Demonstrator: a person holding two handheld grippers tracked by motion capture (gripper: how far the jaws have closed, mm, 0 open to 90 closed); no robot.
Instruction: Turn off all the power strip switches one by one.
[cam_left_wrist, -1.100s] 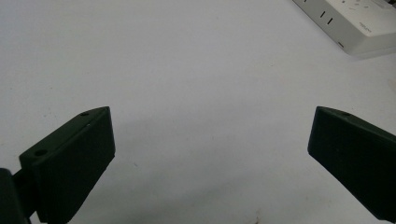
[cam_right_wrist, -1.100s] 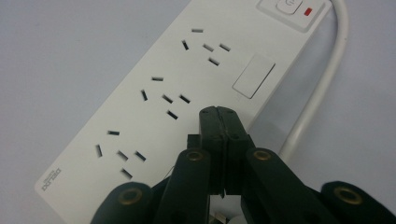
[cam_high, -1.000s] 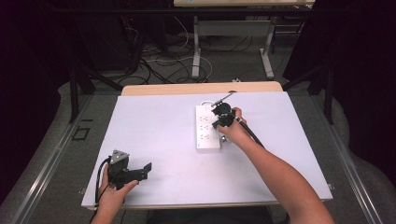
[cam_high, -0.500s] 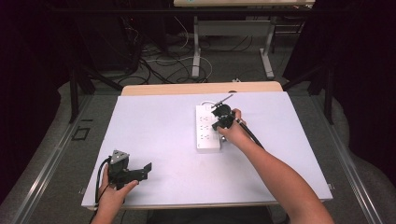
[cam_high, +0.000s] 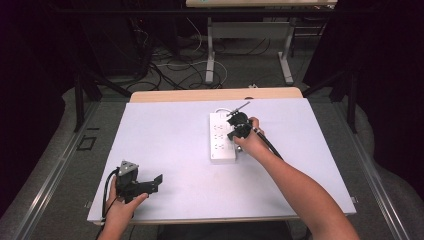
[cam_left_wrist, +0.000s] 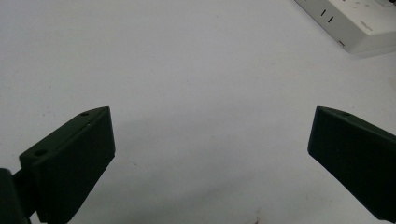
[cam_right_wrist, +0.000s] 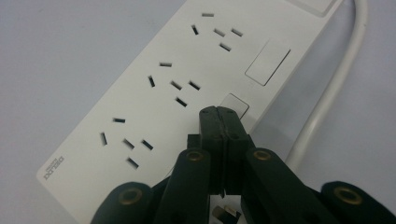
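Two jaws are pressed flat together, nothing between them, as the right gripper (cam_right_wrist: 218, 112) is held at a rocker switch (cam_right_wrist: 236, 105) on the power strip (cam_high: 222, 137). Nothing has shifted over the last second: same spot, same poise. The press is judged to be in progress. The left gripper (cam_high: 152, 182) is kept wide open, parked near the table (cam_high: 165, 130) edge, well apart.

A white power strip (cam_high: 222, 138) lies flat on the table, right of centre and toward the far edge, its length running away from the person. Its top carries a row of socket groups beside rectangular rocker switches (cam_right_wrist: 267, 62) (three slot groups show in the right gripper view). A white cord (cam_right_wrist: 330, 91) leaves its far end and runs along the switch side.
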